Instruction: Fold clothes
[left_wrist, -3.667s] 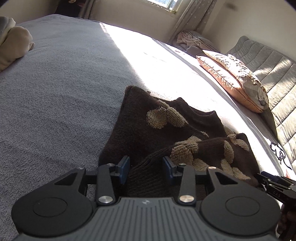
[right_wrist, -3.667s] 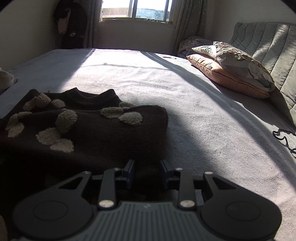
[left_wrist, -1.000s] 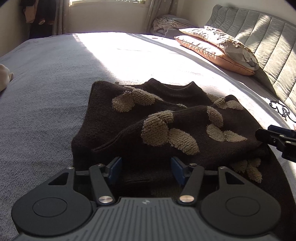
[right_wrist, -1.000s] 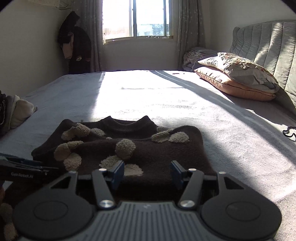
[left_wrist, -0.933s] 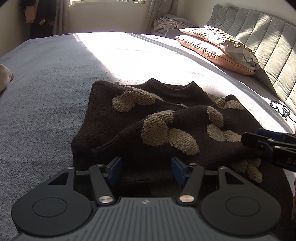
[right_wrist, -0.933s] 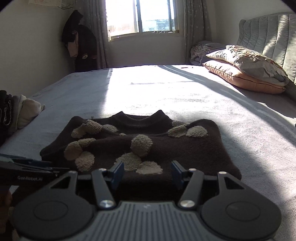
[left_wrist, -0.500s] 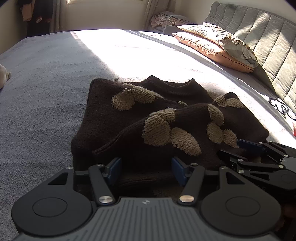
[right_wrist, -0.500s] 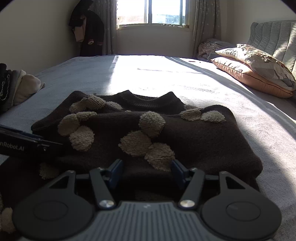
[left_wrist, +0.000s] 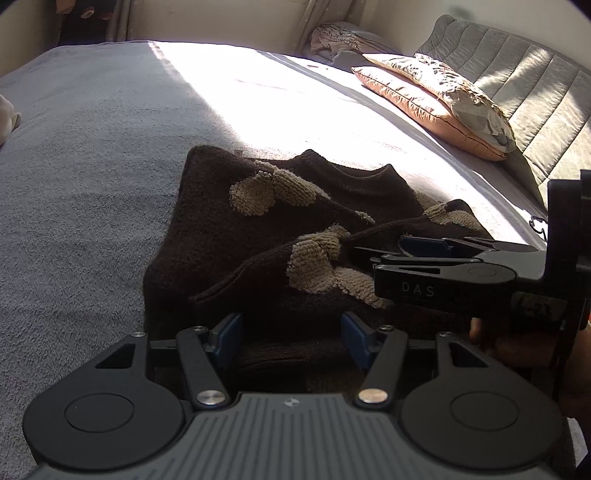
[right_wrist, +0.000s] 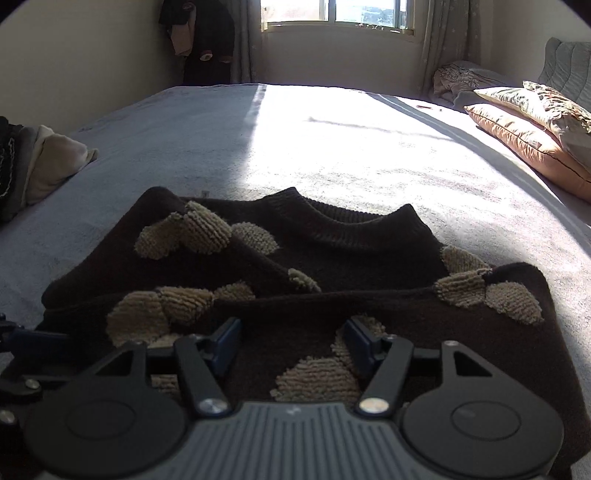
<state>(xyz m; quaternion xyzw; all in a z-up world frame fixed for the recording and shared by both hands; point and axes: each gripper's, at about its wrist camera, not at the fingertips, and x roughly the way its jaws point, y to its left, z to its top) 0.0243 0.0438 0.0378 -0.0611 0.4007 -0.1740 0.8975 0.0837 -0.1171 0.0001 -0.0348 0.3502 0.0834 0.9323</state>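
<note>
Dark brown sweater (right_wrist: 332, 251) with tan tufted patches lay on the grey bed (right_wrist: 332, 140), near edge closest to both cameras, collar toward the window (right_wrist: 336, 14). Sleeves looked folded across the chest already, body not yet folded up. Thick knit, soft and limp, probably a bit heavy for its size; it should bunch and sag rather than hold a crease, and the pile should give good friction, so slipping seems unlikely. Best hold is likely the near hem at its two corners, pinching through all layers so the crossed sleeves lift with it.

Left claw (left_wrist: 291, 336) sat low over the near hem, pointing down and forward, blue pads about half apart with fabric between them. Whether the pads pressed on the hem was unclear in the shadow; they seemed to stand clear of it. Right claw (right_wrist: 291, 341) hovered low over the sweater's near middle, tilted down the same way, jaws opening, tan patch visible between them, nothing gripped. In the left view the right claw (left_wrist: 373, 258) reached in sideways over the folded sleeve, a hand (left_wrist: 517, 343) behind it.

Folded clothes (right_wrist: 40, 162) sat at the bed's left edge, pillows (right_wrist: 535, 122) far right by the headboard (left_wrist: 517, 81).
</note>
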